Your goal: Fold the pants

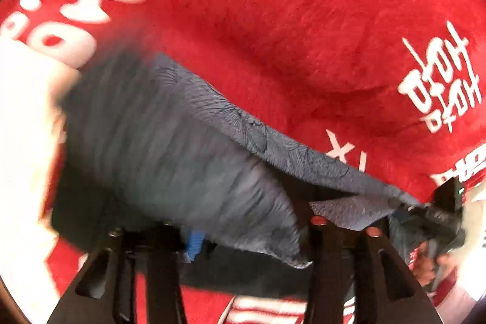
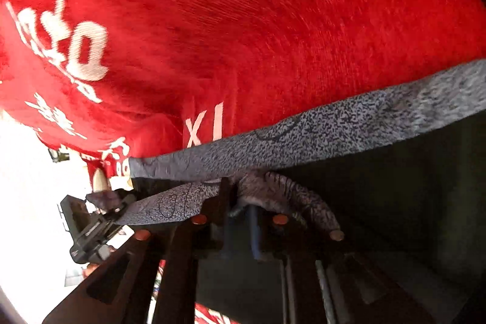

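Left wrist, pants (image 1: 170, 148) hem, open blanket (image 1: 273, 5)

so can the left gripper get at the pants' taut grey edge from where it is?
Probably yes. The left gripper has its jaws apart with pants fabric draped right over them, and the taut edge runs just beyond, above the red blanket, nothing between. Motion blur hides exact contact.

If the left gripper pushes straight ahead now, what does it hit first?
Most likely the grey pants: the cloth lies draped right across the left gripper, over and just past its fingertips. The red blanket comes only beyond that. Blur makes the depth uncertain.
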Available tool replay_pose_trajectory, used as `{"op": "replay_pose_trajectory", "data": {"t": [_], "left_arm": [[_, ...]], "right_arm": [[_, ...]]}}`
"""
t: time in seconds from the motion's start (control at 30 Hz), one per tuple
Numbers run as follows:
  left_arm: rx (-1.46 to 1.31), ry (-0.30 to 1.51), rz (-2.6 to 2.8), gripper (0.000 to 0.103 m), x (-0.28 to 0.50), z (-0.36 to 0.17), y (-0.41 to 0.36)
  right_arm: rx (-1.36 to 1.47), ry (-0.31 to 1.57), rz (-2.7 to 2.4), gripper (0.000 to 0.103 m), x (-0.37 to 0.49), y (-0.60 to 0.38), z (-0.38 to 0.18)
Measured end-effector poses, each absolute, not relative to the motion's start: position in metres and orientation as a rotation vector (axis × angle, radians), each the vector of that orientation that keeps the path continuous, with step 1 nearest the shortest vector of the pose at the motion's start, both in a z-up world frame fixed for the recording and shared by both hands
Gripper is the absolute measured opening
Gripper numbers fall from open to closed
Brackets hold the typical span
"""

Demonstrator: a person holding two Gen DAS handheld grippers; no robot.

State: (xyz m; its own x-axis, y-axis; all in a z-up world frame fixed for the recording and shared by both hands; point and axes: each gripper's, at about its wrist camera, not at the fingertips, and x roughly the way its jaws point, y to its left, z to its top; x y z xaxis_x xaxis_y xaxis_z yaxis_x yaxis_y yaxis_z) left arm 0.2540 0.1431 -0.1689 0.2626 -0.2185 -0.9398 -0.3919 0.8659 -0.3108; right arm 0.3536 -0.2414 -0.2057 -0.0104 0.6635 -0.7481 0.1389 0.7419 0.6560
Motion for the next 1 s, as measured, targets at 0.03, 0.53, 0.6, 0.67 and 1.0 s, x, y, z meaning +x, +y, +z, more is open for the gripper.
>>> {"op": "replay_pose_trajectory", "data": {"t": [0.03,0.53,0.6,0.67,1.0], "left_arm": [[-0.506,1.305,0.162,0.079,0.249,-0.158,0.143],[-0.161,1.367,0.246,0.082,0.275,-0.210,0.125],[-0.087,1.373,0.239,0.082,0.268,-0.208,0.117],[-0.029,1.410,0.260,0.082,0.262,-0.203,0.106],[0.021,1.480,0.215,0.082,0.236,-0.168,0.020]], "right_arm": [[0.655,1.538,0.472,0.042,0.354,-0.241,-0.195],[0.219,1.547,0.438,0.037,0.342,-0.195,-0.196],[0.344,1.534,0.456,0.037,0.342,-0.210,-0.198],[0.403,1.543,0.452,0.038,0.338,-0.221,-0.195],[0.395,1.509,0.407,0.079,0.279,-0.251,-0.142]]}}
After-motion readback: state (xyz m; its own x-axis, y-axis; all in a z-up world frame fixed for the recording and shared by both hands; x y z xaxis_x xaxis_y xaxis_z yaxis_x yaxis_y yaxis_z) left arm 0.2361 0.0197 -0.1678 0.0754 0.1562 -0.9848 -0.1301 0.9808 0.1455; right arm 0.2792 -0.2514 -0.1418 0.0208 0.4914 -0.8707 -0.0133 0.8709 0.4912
